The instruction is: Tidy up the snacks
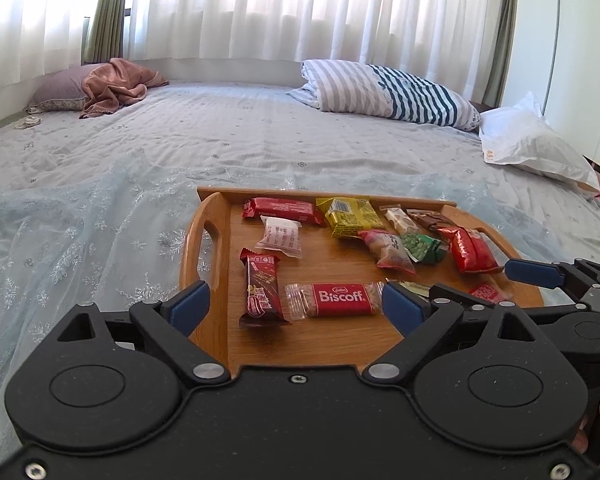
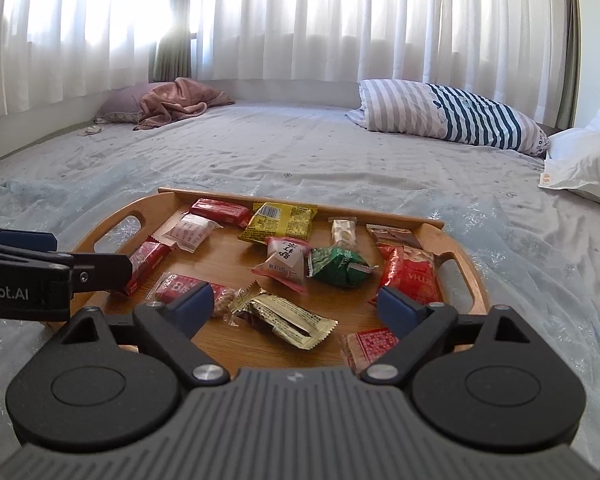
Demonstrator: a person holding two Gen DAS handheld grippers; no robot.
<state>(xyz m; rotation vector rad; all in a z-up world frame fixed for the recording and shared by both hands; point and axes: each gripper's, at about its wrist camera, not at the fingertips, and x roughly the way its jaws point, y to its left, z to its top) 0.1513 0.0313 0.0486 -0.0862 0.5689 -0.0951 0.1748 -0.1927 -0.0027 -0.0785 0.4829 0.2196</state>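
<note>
A wooden tray [image 1: 204, 240] [image 2: 466, 276] lies on the bed with several snack packets in it. Near my left gripper [image 1: 296, 306] lie a red Biscoff packet [image 1: 342, 299] and a dark red bar [image 1: 260, 292]. The left gripper is open and empty, low over the tray's near edge. My right gripper [image 2: 296, 308] is open and empty over a gold-wrapped bar [image 2: 288, 318], with a red square packet [image 2: 374, 346] by its right finger. Farther back lie a yellow packet [image 2: 278, 222], a green packet [image 2: 340, 266] and a red pouch [image 2: 410, 278].
The tray rests on a sheer light-blue cloth [image 1: 80, 240] over the bedsheet. A striped pillow [image 1: 392, 92], a white bag [image 1: 536, 144] and a pink blanket [image 1: 116, 86] lie at the back. White curtains hang behind the bed.
</note>
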